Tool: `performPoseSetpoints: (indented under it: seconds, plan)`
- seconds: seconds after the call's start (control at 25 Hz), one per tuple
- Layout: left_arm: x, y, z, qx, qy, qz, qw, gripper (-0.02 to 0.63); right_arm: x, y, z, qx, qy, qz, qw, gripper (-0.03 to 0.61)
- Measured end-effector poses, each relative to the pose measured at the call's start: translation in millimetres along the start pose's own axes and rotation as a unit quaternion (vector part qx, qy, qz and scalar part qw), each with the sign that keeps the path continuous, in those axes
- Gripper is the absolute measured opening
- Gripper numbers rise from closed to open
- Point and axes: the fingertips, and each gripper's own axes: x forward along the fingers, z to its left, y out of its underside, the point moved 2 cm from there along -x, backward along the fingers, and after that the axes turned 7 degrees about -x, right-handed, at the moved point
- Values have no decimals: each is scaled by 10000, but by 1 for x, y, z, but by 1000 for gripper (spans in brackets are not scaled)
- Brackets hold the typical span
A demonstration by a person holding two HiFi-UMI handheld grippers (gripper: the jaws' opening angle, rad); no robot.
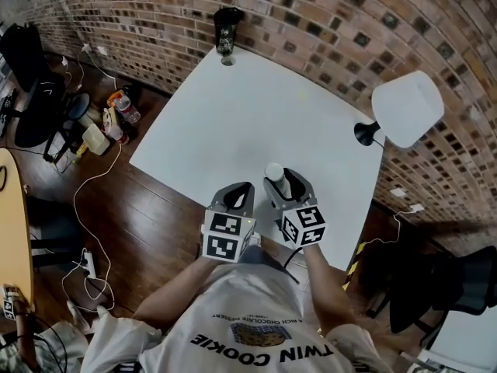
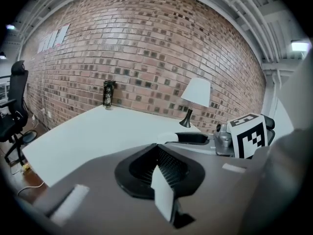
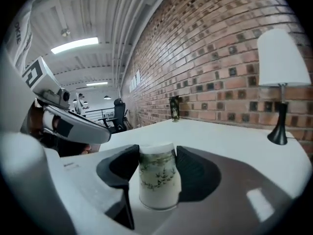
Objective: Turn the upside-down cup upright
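**A:** Looking down from the head view, where is the cup [image 1: 275, 172]?

**B:** Near the six o'clock edge of the table [image 1: 233, 123], between the jaws of the right gripper [image 1: 280, 179]. From above only its round white end shows.

**A:** Does the right gripper view add anything?

**B:** Yes. It shows a leaf print, with the narrow closed end up and the wide end down, so the cup is upside down. The jaws are closed partway and press its upper sides at nine and three o'clock. I can't tell whether it is clear of the table.

**A:** And the left gripper [image 1: 238, 188]?

**B:** It is just beside the right one, at its nine o'clock. Its own view shows the jaws drawn together with nothing between them.

**A:** What else?

**B:** A lamp [image 1: 405, 109] stands at the table's three o'clock and a dark bottle [image 1: 227, 31] at twelve, by the brick wall [image 1: 349, 29]. Only the head view shows cables [image 1: 85, 200] on the floor at nine o'clock.
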Motion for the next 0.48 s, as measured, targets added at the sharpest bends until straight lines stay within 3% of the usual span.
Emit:
performPoseSetpoints:
  seconds: [0.24,0.48]
  plan:
    - [-4,2,2,37,-22,43,10000,5,-10,12,-1,417,427,-296,9978,236]
    - [-9,3,6,-38,-45,7,10000,5,-18,26,1,327,589,-34,9977,236]
